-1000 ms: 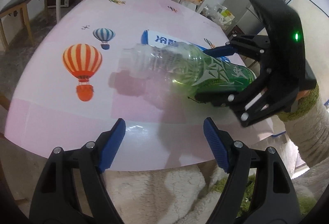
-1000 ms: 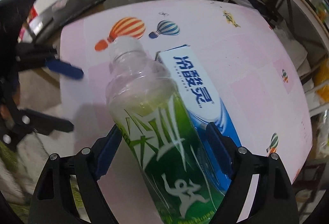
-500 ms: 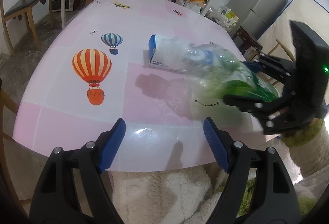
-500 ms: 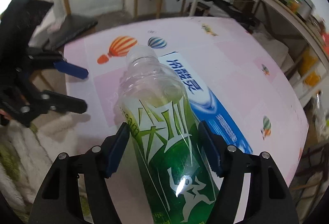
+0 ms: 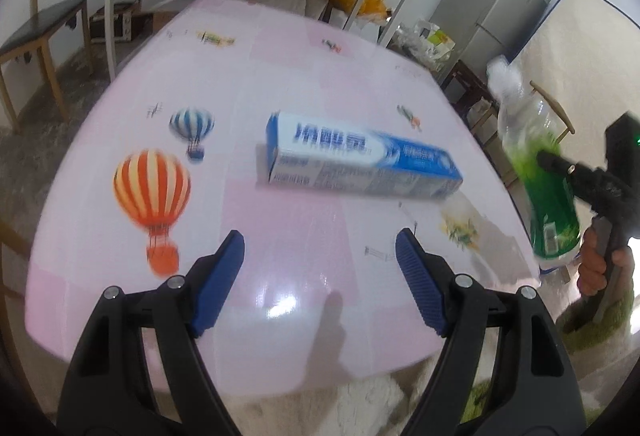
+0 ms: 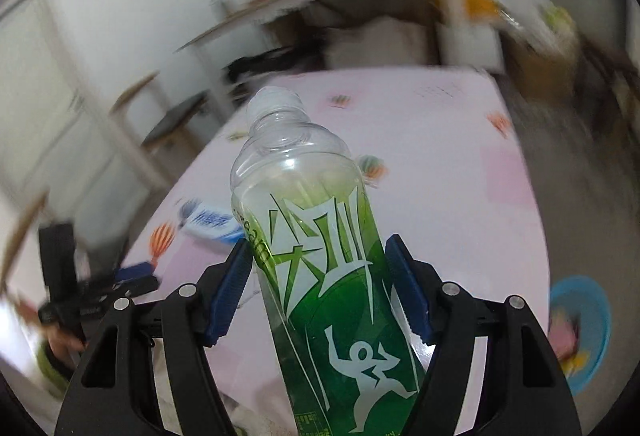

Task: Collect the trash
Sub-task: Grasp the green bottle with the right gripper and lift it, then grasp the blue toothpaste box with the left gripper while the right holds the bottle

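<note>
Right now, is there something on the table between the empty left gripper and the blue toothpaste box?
Nothing visible. The left gripper is open and points at the toothpaste box; only bare pink table lies between them. The bottle is off to the side, held in the right gripper.

Bright daylight, fisheye warp, motion blur

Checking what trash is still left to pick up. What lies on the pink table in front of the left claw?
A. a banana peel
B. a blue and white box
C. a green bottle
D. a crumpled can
B: the blue and white box lies flat on the table ahead of the open left claw, while the bottle is clamped in the right claw.
</note>
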A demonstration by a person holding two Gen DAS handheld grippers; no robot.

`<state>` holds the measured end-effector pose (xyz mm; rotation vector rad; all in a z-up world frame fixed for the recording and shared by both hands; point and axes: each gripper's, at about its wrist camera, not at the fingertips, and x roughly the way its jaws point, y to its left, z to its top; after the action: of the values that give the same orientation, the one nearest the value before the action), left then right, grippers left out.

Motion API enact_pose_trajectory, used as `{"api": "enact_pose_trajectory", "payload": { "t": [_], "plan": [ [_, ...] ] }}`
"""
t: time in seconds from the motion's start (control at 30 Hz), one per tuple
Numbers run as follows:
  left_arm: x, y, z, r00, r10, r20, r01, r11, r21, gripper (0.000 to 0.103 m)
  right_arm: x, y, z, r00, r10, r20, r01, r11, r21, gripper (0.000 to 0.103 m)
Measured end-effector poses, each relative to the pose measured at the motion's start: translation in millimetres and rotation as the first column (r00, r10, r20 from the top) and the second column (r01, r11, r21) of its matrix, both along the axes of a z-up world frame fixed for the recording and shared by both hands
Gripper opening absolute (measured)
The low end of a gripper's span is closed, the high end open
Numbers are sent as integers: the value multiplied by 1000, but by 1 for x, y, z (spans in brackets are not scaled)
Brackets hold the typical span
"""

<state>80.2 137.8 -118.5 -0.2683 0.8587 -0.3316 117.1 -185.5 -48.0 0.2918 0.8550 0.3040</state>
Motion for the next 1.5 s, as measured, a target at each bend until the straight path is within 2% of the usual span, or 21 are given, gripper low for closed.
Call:
{"api": "enact_pose_trajectory", "payload": {
  "t": [0.07, 0.17, 0.33, 0.43, 0.53, 0.6, 0.77, 1.0, 1.13, 1.5],
  "plan": [
    [11, -1, 7, 999, 1, 32, -2, 1000, 3, 74, 6, -15, -14, 996, -60, -69, 64, 996, 61, 67],
    [31, -3, 17, 998, 5, 59, -5, 1000, -2, 74, 15, -24, -30, 978, -125, -164, 143, 984, 103, 67],
    [76, -3, 20, 1000, 18, 11, -18, 1000, -17, 74, 20, -37, -55, 948, -148, -283, 220, 945, 243, 67],
    [104, -3, 18, 999, 33, -23, -33, 999, -3, 67, 20, -37, -69, 936, -148, -319, 232, 942, 243, 67],
    [131, -6, 8, 996, 55, -67, -50, 996, 73, 59, 15, -35, -74, 934, -135, -332, 234, 930, 282, 67],
    [145, -8, 0, 994, 64, -83, -55, 992, 112, 56, 14, -33, -75, 934, -133, -330, 233, 930, 284, 67],
    [162, -7, -16, 989, 73, -128, -53, 987, 152, 44, 12, -39, -79, 929, -121, -350, 240, 917, 319, 67],
    [154, -14, -25, 990, 53, -128, -25, 978, 206, 34, 5, -45, -80, 929, -114, -353, 240, 911, 336, 67],
    [140, -20, -24, 991, 25, -133, 6, 973, 230, 34, 6, -46, -80, 929, -112, -352, 237, 913, 333, 67],
    [78, -37, -22, 980, -93, -177, 119, 983, 142, 34, 11, -46, -78, 928, -121, -352, 242, 915, 322, 67]
  ]
}}
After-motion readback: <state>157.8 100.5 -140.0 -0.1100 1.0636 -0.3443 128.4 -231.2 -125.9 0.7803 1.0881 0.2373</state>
